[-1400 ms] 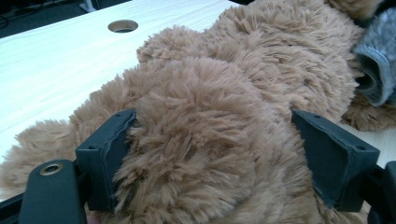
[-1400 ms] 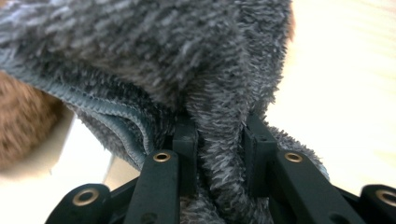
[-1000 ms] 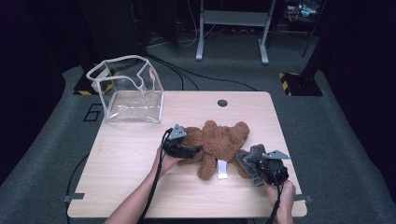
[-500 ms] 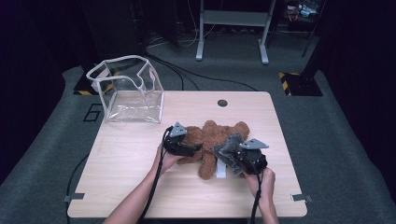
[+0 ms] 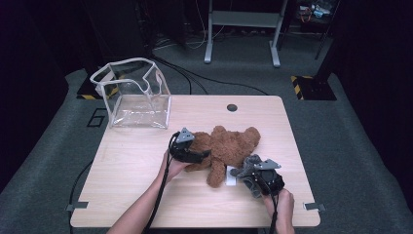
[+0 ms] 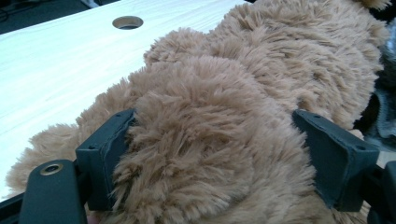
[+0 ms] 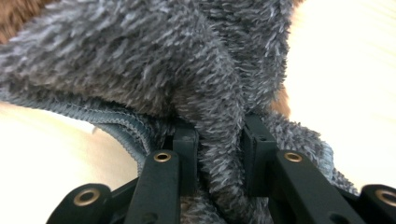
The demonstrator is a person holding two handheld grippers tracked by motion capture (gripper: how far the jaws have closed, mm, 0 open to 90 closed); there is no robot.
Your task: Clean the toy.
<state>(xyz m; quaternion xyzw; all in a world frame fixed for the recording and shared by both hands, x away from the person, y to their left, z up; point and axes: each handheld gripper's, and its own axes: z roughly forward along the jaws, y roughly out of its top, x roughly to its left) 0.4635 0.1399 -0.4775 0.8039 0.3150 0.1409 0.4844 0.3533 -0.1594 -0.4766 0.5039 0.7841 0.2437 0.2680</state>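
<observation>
Two claws clamp plush: left (image 6: 219,158) wide on shaggy brown teddy (image 6: 261,93), right (image 7: 219,158) narrow on fuzzy grey cloth (image 7: 140,56).

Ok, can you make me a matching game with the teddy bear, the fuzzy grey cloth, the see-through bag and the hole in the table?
Things:
1. brown teddy bear
2. fuzzy grey cloth
3. clear plastic bag
4. round hole in the table

Where or how:
A. standing open at the table's far left corner
B. pinched in the right gripper
C. near the table's far edge, beyond the bear
D. lying on the table, squeezed by the left gripper

Pairs: 1-D, 2-B, 3-A, 4-C
</observation>
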